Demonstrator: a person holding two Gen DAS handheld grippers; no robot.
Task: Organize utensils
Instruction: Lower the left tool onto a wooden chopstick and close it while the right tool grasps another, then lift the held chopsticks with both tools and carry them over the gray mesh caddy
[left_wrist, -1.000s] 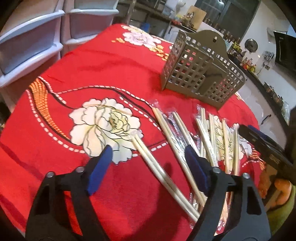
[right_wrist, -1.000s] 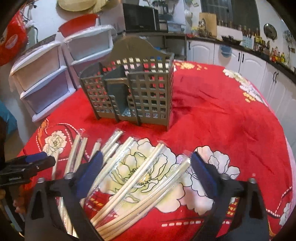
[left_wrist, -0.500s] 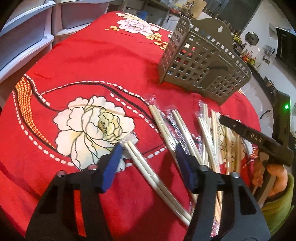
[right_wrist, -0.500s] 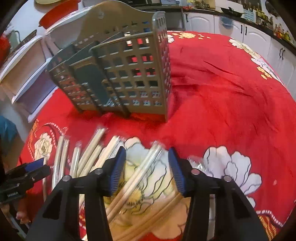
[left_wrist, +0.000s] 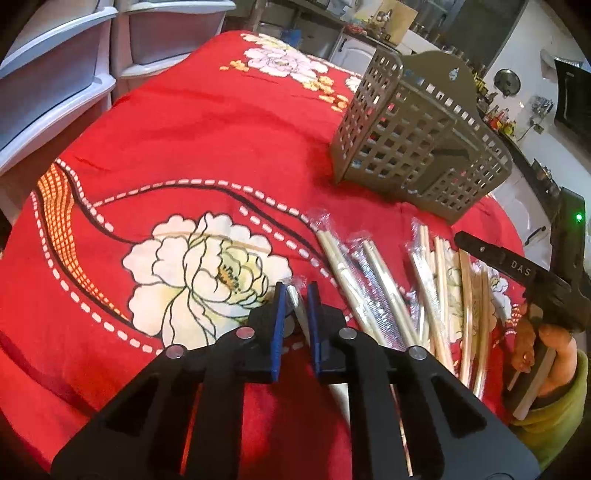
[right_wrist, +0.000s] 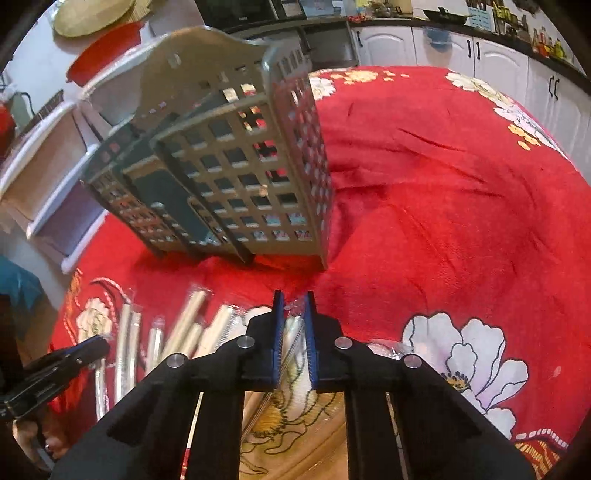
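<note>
Several plastic-wrapped chopstick pairs (left_wrist: 369, 280) lie on the red flowered tablecloth (left_wrist: 207, 147). My left gripper (left_wrist: 295, 291) is shut on the end of one wrapped pair (left_wrist: 297, 310), low over the cloth. My right gripper (right_wrist: 293, 299) is shut on another wrapped pair (right_wrist: 291, 332), its plastic tip showing between the blue pads. The grey lattice utensil holder (right_wrist: 236, 177) stands just beyond the right gripper; it also shows in the left wrist view (left_wrist: 417, 144) at the far right. More pairs lie left of the right gripper (right_wrist: 184, 328).
Plastic drawer units (left_wrist: 55, 74) stand beyond the table's left edge. Kitchen counters and cabinets (right_wrist: 461, 40) lie behind the table. The right gripper and hand (left_wrist: 535, 306) show at the right in the left wrist view.
Both grippers closed from wide open onto wrapped chopstick pairs. The right gripper moved forward, nearer the holder.
</note>
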